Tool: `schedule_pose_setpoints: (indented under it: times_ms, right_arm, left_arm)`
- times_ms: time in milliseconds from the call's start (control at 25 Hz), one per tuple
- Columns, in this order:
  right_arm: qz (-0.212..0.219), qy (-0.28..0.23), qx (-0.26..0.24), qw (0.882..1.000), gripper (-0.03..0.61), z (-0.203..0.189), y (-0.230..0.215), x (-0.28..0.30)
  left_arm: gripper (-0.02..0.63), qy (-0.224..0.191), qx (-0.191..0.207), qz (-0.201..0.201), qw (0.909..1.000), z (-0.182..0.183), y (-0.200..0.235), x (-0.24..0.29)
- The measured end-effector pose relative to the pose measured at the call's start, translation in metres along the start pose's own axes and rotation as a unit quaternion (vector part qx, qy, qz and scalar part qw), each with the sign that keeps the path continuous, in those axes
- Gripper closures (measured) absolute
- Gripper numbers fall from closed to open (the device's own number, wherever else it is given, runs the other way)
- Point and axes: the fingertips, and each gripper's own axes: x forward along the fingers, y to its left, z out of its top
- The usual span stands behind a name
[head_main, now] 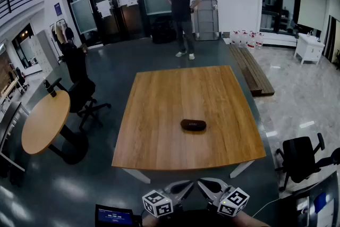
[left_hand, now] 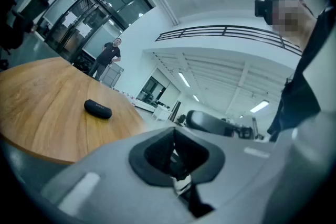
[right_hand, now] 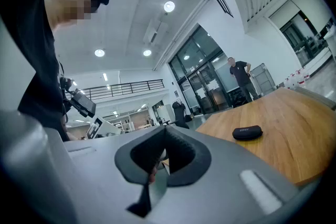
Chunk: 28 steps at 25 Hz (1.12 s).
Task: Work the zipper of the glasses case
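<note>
The case (head_main: 193, 125) is being left untouched on the worktop (head_main: 159, 98), well ahead of both tools. The left tool (head_main: 180, 187) and right tool (head_main: 209, 185) are being held fully closed and empty, short of its near edge. The whole job is being judged as not yet begun.

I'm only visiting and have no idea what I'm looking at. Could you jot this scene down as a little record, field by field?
Place: large hall with glass doors
Table: square wooden table
On it: one dark glasses case, lying alone
Left gripper: shut, empty, short of the table's near edge
Right gripper: shut, empty, beside the left one
Contact with case: none
Bystander: standing person beyond the table
</note>
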Motion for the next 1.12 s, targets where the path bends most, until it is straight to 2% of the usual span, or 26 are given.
schedule_pose_setpoints:
  times_ms: [640, 880, 1120]
  right_arm:
    - [0.008, -0.007, -0.001, 1.0, 0.574, -0.001, -0.001, -0.008]
    - [0.012, -0.009, 0.01, 1.0, 0.574, 0.0, -0.016, -0.019]
    - [0.031, -0.016, 0.007, 0.999, 0.574, 0.021, -0.036, -0.034]
  left_arm:
    - [0.611, 0.002, -0.005, 0.006, 1.0, -0.009, -0.001, 0.004]
    - [0.611, 0.007, -0.008, 0.015, 0.9998, -0.016, -0.003, 0.02]
    - [0.612, -0.001, -0.007, 0.032, 0.9995, -0.01, -0.01, 0.047]
